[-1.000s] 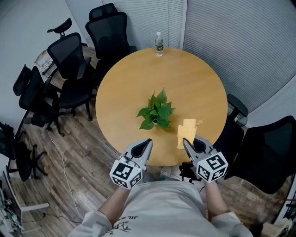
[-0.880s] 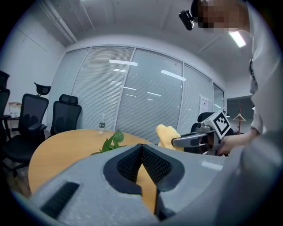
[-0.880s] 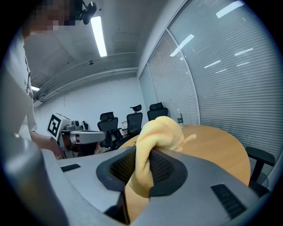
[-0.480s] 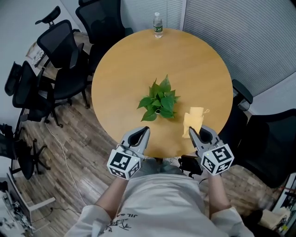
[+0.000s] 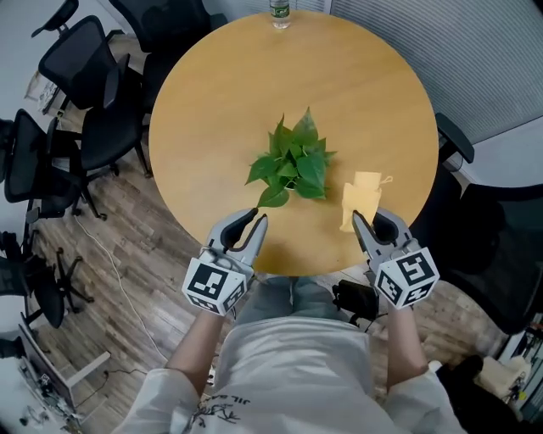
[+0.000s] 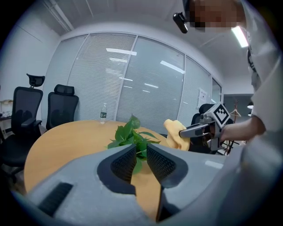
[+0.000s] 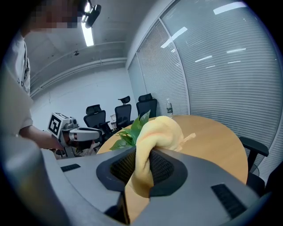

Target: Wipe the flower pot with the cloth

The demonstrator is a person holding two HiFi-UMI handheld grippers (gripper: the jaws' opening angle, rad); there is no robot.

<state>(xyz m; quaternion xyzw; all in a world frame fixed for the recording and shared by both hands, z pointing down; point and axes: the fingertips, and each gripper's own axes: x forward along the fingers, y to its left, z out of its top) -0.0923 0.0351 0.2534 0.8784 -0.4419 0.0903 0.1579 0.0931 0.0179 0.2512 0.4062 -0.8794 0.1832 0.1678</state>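
Round wooden bench [image 5: 237, 93] across the middle of the head view, over plank floor [image 5: 127, 254], with black office chairs [image 5: 81, 68] at upper left and a water bottle [image 5: 279, 12] at the bench's top edge. Leafy green plant [image 5: 293, 161] at frame centre, well in from the bench edge; flower pot hidden beneath the leaves. Left gripper [image 5: 259, 219] at lower centre-left, just short of the nearest leaf: jaws just been opening, now a narrow gap, nothing between. Right gripper [image 5: 360, 219] at lower right, clamped on yellow cloth [image 5: 363, 195], bunched past the tips, right of the plant and apart from it.
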